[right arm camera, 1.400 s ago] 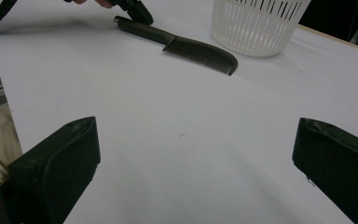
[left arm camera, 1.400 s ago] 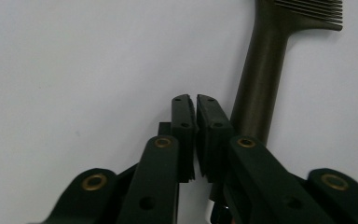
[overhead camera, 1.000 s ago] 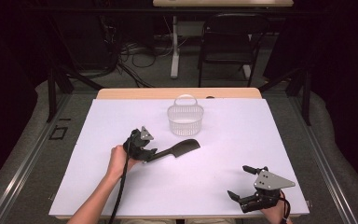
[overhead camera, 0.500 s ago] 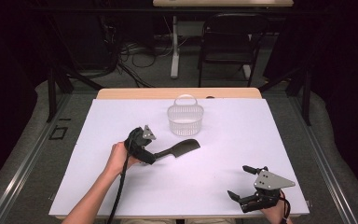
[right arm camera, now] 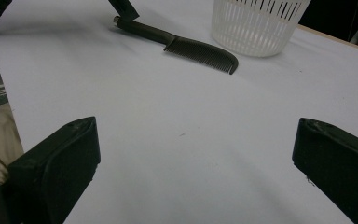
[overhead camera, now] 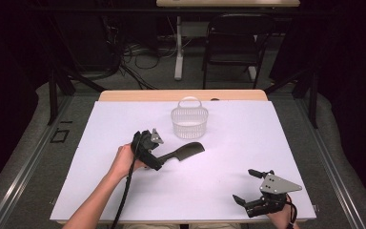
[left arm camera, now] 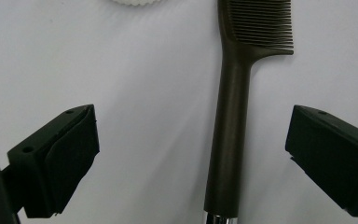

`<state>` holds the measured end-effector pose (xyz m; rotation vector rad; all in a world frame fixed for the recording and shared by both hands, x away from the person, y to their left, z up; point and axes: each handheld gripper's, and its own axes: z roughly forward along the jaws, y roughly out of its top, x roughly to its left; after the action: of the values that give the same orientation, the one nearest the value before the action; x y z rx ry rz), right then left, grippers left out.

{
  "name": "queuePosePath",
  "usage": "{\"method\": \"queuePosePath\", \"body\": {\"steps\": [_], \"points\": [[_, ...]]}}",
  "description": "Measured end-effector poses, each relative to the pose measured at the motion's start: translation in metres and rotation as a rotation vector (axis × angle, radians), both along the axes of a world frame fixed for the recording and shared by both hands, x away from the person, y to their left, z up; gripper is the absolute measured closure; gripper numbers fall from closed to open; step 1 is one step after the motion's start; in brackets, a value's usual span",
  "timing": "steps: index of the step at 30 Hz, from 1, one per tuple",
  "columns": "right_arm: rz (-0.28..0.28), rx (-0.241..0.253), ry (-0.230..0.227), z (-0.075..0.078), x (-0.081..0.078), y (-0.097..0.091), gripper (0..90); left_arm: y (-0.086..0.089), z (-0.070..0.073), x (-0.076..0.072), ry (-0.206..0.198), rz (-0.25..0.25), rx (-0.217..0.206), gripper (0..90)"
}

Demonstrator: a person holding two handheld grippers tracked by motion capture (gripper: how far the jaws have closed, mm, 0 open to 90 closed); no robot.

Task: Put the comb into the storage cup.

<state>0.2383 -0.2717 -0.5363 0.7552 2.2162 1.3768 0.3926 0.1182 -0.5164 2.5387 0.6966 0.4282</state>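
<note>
Left gripper (overhead camera: 156, 153) sits left of centre in the high view, held by the left hand (overhead camera: 124, 161), cable trailing down toward the bottom edge. Its jaws have just been opening and now stand wide apart, one at lower left and one at lower right of the left gripper view. The comb (left arm camera: 233, 116) handle lies between them, nearer the right jaw, touching neither pad; gap visible on both sides. Comb is dark, flat on the white table (overhead camera: 248, 143), not lifted. In the left gripper view the handle runs up the frame from bottom centre, teeth at the top pointing right, a bit of metal at the handle's butt end on the bottom edge. In the high view the comb (overhead camera: 185, 151) lies near frame centre, head to the right and slightly up, handle end under the gripper tips.

White slotted basket (overhead camera: 189, 122) with a hoop handle stands upright just above the comb in the high view, near but not touching it. Its rim edge shows at the top of the left gripper view. In the right gripper view the basket (right arm camera: 256, 25) is at the top right, comb (right arm camera: 186, 44) just left of it at top centre.

Right gripper (overhead camera: 252, 187) is at lower right of the high view, grey plate on top, held by the right hand (overhead camera: 281, 217) at the bottom edge. Jaws spread wide, only bare table between them. Well apart from comb and basket.
</note>
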Motion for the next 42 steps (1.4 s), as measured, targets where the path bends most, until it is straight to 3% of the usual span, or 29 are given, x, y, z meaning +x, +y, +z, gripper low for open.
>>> {"method": "queuePosePath", "body": {"steps": [20, 26, 35, 42], "points": [[0.002, -0.001, 0.005, -0.001, 0.0, 0.0, 0.5, -0.017, 0.002, 0.001, 0.031, -0.048, 0.067, 1.9], [0.002, 0.002, 0.01, -0.001, 0.001, 0.0, 0.5, -0.023, 0.003, 0.001, 0.045, -0.067, 0.092, 14.3], [0.004, 0.003, 0.014, -0.002, 0.001, 0.0, 0.5, -0.034, -0.001, 0.004, 0.081, -0.096, 0.165, 34.8], [0.005, 0.004, 0.016, -0.002, 0.001, 0.001, 0.5, -0.043, -0.003, 0.009, 0.115, -0.104, 0.187, 49.9]]}}
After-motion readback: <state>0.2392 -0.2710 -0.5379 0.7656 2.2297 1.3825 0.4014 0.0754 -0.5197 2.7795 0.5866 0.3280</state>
